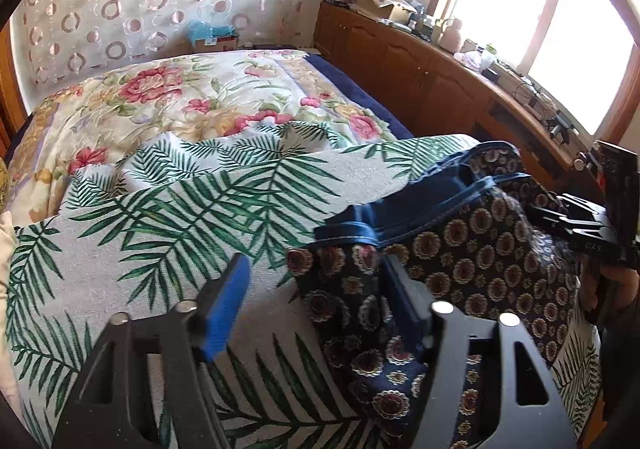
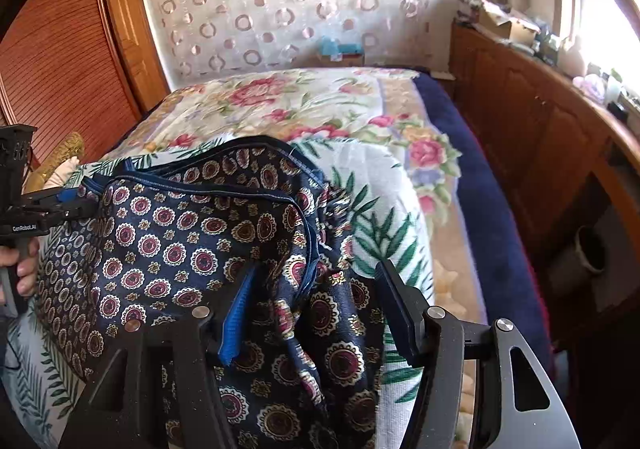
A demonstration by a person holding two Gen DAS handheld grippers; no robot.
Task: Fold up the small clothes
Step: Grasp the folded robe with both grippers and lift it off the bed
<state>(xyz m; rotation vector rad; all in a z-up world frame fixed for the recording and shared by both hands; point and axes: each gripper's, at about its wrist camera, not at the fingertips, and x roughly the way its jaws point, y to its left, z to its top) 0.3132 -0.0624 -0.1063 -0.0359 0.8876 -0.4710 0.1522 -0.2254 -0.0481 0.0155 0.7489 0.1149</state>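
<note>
A small navy garment with round medallion print (image 1: pixel 472 249) (image 2: pixel 192 233) lies partly folded on a palm-leaf cloth (image 1: pixel 168 217) (image 2: pixel 384 209) spread over the bed. Its blue-trimmed edge is turned up. My left gripper (image 1: pixel 316 289) is open at the garment's left edge, one finger over the cloth, the other over the garment. It also shows at the left in the right wrist view (image 2: pixel 76 205). My right gripper (image 2: pixel 316 289) is open, jaws wide, over the garment's near right corner. In the left wrist view it (image 1: pixel 560 217) sits at the garment's right side.
A floral quilt (image 1: pixel 192 97) (image 2: pixel 304 101) covers the bed beyond the cloth, with a navy blanket edge (image 2: pixel 488 209) on the right. A wooden cabinet (image 1: pixel 420 73) (image 2: pixel 540 137) with clutter runs along the right under a window. A patterned curtain (image 2: pixel 280 5) hangs behind.
</note>
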